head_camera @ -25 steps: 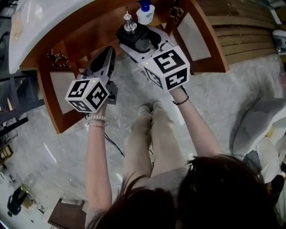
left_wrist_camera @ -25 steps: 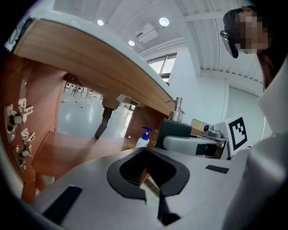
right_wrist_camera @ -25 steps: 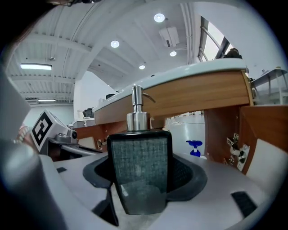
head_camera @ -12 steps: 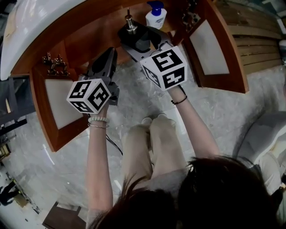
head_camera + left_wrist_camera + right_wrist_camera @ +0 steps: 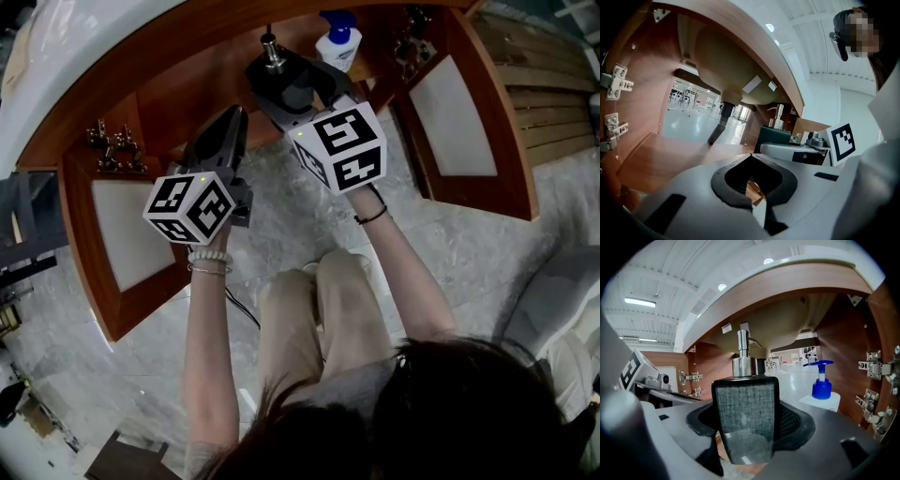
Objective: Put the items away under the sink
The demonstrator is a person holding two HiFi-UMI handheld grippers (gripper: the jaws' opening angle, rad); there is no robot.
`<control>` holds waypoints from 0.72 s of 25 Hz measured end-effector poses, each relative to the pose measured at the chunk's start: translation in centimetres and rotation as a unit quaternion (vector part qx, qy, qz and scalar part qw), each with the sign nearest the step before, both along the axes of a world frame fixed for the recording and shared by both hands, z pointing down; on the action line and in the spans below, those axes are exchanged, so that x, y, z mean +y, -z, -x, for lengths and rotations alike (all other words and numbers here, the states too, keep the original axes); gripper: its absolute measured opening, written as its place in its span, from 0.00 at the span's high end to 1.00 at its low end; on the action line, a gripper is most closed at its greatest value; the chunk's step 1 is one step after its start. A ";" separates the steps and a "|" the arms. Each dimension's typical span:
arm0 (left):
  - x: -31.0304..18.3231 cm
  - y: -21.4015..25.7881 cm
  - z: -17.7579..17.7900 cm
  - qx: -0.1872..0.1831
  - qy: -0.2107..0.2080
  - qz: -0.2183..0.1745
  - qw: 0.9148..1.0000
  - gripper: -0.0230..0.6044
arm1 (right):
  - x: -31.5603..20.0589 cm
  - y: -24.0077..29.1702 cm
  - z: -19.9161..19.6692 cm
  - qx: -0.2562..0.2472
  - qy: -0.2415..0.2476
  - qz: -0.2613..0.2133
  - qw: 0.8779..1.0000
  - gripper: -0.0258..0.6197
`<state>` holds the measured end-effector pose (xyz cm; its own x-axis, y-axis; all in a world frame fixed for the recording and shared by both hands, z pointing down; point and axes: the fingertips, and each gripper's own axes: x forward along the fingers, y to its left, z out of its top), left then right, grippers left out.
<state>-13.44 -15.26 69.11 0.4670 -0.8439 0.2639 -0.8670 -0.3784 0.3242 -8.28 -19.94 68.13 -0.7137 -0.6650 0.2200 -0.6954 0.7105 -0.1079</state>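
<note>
Under the sink [image 5: 84, 47], the cabinet [image 5: 187, 94] stands with both doors swung wide. Compared with a second ago, both hands have dropped lower and pushed in toward the opening, so the whole thing looks like the final approach before setting something down.

The right tool [image 5: 305, 94] is clamped on the dispenser [image 5: 745, 404], a dark square one with a metal pump, pads pressing its sides. The grip looks the same as before, no slipping that I can see. The dispenser sits right at the mouth of the cabinet, upright and off the cabinet floor as far as I can tell. A white bottle [image 5: 338, 44] with a blue pump is already inside, near the right wall, well apart from the dispenser.

The left tool [image 5: 748, 157] has its jaws together with nothing in them, and it's just riding along beside the right one.

My guess is one item is stowed and this one only needs a bit more reach and a release.

Writing-wise, nothing readable. The dispenser face is plain, the bottle label is too small, and the cubes only carry black-and-white marker patterns.
</note>
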 end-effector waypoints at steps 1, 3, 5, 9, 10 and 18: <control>-0.2 -0.1 0.1 0.001 0.001 -0.002 1.000 0.96 | -0.2 -0.1 0.1 -0.002 -0.003 -0.002 1.000 0.46; -0.6 -0.3 0.4 0.001 0.003 -0.005 1.000 0.96 | -0.8 -0.3 0.4 -0.003 -0.008 -0.007 1.000 0.45; -0.9 -0.6 0.7 -0.001 0.003 -0.007 1.000 0.96 | -1.3 -0.6 0.7 -0.001 -0.012 -0.013 1.000 0.46; -1.3 -1.2 1.1 -0.002 0.006 -0.006 1.000 0.96 | -2.2 -1.2 1.1 0.001 -0.019 -0.021 1.000 0.45; -1.4 -1.3 1.3 0.000 0.008 -0.006 1.000 0.96 | -2.3 -1.3 1.2 0.001 -0.020 -0.022 1.000 0.46; -2.4 -1.7 2.1 0.000 0.015 -0.015 1.000 0.96 | -3.4 -2.1 2.3 -0.001 -0.021 -0.037 0.999 0.46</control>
<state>-15.54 -17.67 70.84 0.4406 -0.8656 0.2378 -0.8786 -0.3614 0.3122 -10.59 -23.34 70.22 -0.6854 -0.7087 0.1674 -0.7244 0.6871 -0.0567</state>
